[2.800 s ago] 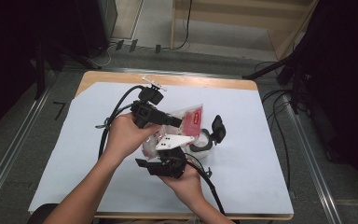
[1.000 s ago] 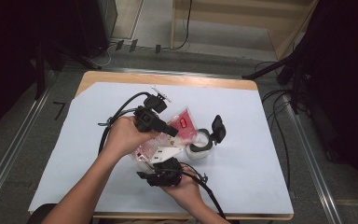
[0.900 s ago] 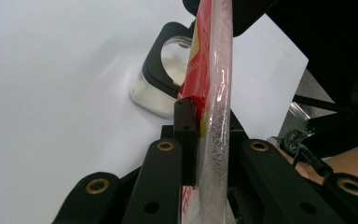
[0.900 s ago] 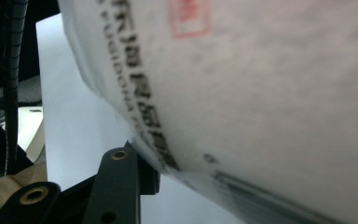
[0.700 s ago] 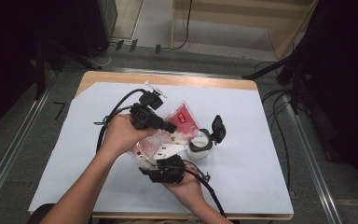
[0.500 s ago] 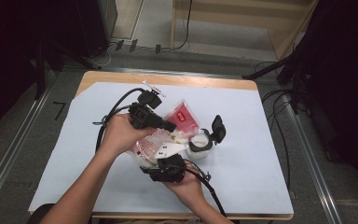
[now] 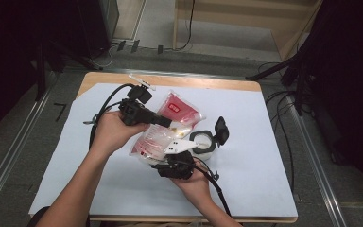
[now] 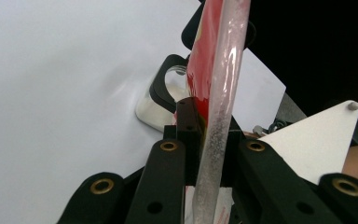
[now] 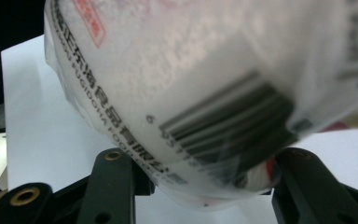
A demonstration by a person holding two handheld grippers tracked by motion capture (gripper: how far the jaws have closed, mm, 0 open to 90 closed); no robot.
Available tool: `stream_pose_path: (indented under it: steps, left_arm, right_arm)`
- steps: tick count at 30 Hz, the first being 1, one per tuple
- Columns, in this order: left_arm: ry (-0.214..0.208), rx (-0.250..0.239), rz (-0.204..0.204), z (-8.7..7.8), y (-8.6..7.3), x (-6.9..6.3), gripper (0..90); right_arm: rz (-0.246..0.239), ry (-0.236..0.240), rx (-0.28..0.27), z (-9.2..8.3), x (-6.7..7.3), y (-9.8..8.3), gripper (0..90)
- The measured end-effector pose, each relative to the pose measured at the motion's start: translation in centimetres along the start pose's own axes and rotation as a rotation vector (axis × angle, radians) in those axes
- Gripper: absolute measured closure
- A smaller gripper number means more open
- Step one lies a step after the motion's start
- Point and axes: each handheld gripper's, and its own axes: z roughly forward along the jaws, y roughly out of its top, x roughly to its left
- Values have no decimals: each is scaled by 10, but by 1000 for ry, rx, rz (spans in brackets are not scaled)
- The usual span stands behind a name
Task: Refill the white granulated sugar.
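White sheeting covers the table point(image 7: 274, 156), which stands on a grey floor with dark equipment to either side. Near the table's middle, the bag point(image 7: 163, 130) is held off the surface, between the two grippers.

High view: the left gripper point(image 7: 157, 120) meets the bag from the left side; the right gripper point(image 7: 168, 161) sits under its near end. A jar point(image 7: 202, 142) with a black flip lid stands just right of the bag.

Left gripper view: the jaws are clenched on the bag's sealed edge point(image 8: 214, 140), seen edge-on. The jar point(image 8: 161, 100) stands behind.

Right gripper view: the bag's rounded, barcode-printed end point(image 9: 223, 121) lies between the jaws. Their hold has just been loosening, and whether the pads press on it cannot be told.
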Motion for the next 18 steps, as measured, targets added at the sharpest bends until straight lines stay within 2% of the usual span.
stream_pose_path:
  steps: [3, 5, 14, 15, 18]
  left_arm:
    - [-13, -20, -2, -7, -1, 3, 857]
    - [19, -29, -6, -11, -2, 3, 858]
    - [-5, -55, -8, -23, -4, 7, 878]
    - [0, -58, 3, -24, -5, 8, 884]
    - [-1, -67, 3, -24, -5, 7, 900]
  right_arm:
    - [2, -12, -13, -3, -2, 1, 548]
    - [21, -23, -20, -5, -4, 1, 556]
    - [146, -54, -17, -11, -21, 2, 540]
    - [158, -51, -15, -11, -22, 2, 538]
    - [147, -43, -1, -10, -22, 3, 535]
